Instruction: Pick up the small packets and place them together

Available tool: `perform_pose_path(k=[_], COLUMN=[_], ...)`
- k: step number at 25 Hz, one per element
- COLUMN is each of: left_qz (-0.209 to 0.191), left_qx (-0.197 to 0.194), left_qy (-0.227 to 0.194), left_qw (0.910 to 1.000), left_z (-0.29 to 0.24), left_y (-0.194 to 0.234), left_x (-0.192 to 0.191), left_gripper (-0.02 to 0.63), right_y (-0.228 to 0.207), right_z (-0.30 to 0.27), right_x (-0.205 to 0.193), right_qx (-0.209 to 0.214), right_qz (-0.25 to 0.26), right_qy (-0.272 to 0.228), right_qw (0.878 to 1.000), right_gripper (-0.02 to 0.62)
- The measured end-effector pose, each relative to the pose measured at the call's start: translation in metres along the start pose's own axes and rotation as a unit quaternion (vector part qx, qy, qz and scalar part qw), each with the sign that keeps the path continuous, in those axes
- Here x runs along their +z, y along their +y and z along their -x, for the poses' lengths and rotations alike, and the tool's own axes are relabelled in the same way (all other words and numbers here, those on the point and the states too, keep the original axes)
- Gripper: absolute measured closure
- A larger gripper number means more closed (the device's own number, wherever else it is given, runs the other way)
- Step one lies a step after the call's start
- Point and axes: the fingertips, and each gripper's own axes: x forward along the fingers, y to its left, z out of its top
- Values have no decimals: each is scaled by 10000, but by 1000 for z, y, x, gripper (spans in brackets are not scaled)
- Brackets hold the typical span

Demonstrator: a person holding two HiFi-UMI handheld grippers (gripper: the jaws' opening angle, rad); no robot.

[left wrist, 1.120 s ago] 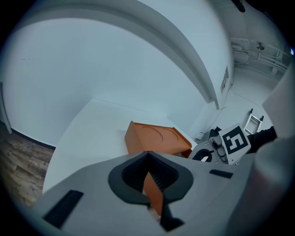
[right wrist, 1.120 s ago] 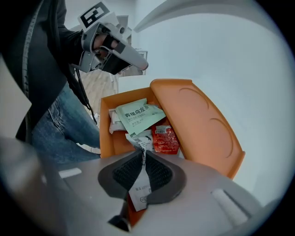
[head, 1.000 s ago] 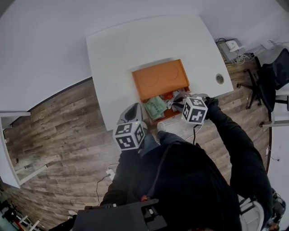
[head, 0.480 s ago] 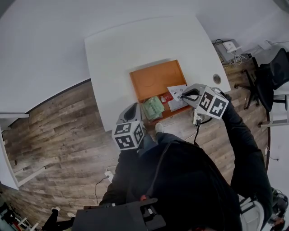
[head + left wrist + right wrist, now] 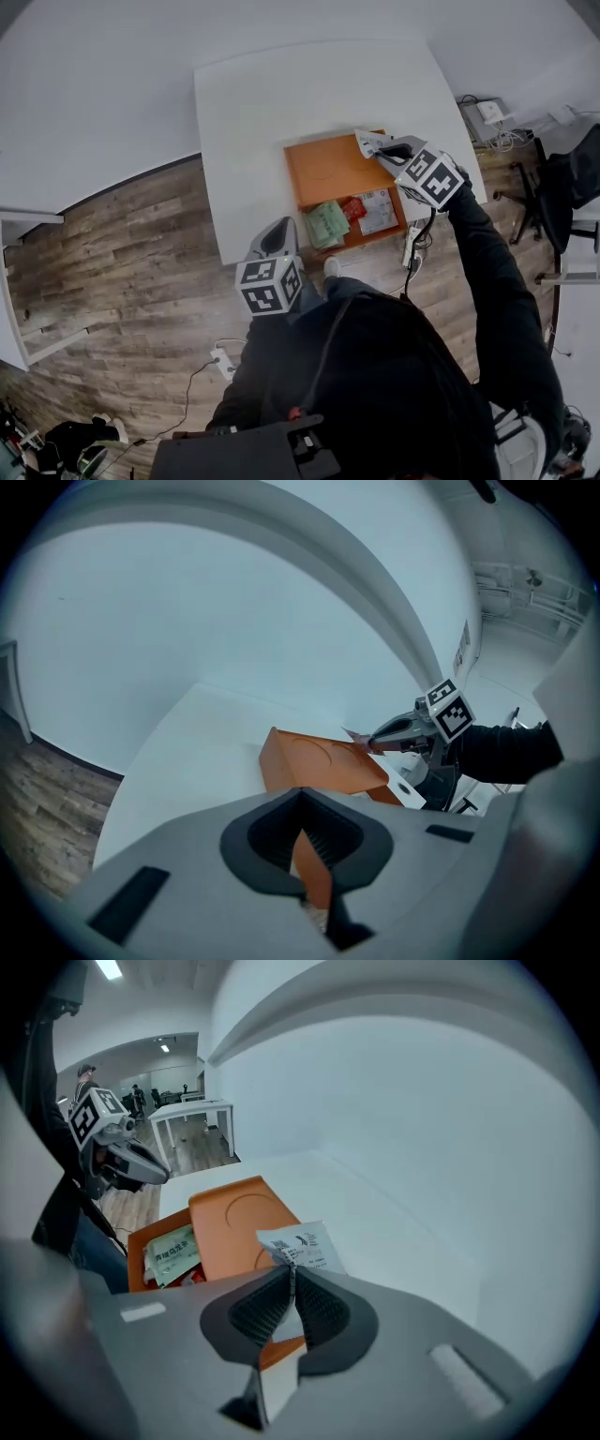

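The right gripper (image 5: 289,1275) is pinching a white packet (image 5: 305,1244) above an orange tray (image 5: 230,1213); the left gripper (image 5: 300,797) is pressing its jaws together.

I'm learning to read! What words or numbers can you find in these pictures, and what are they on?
No words read clearly.
The green packet: dark characters, too blurred.
The white packet in the right hand-held gripper: small print, too blurred.
The second white packet in the tray: too small.
The marker cubes: black-and-white squares, no words.
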Motion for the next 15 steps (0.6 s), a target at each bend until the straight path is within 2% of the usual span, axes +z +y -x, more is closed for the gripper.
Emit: perform_pose_path(k=[6, 11, 15], left_qz=[126, 197, 202], left_qx=[148, 228, 231], left_qy=[-36, -58, -44], left_qw=[9998, 9995, 9995], left_z=[8, 12, 11], left_y=[10, 16, 17], left_x=[-5, -6, -8], left_gripper=[609, 609, 609], right_y=[-6, -4, 2], right_z=[-24, -34, -33], right_x=[4, 4, 5], right_qx=[-89, -2, 242], right_qz=[69, 44, 8], right_qy=[209, 291, 227], right_qw=[9997, 9996, 9994], right_gripper=[572, 562, 483])
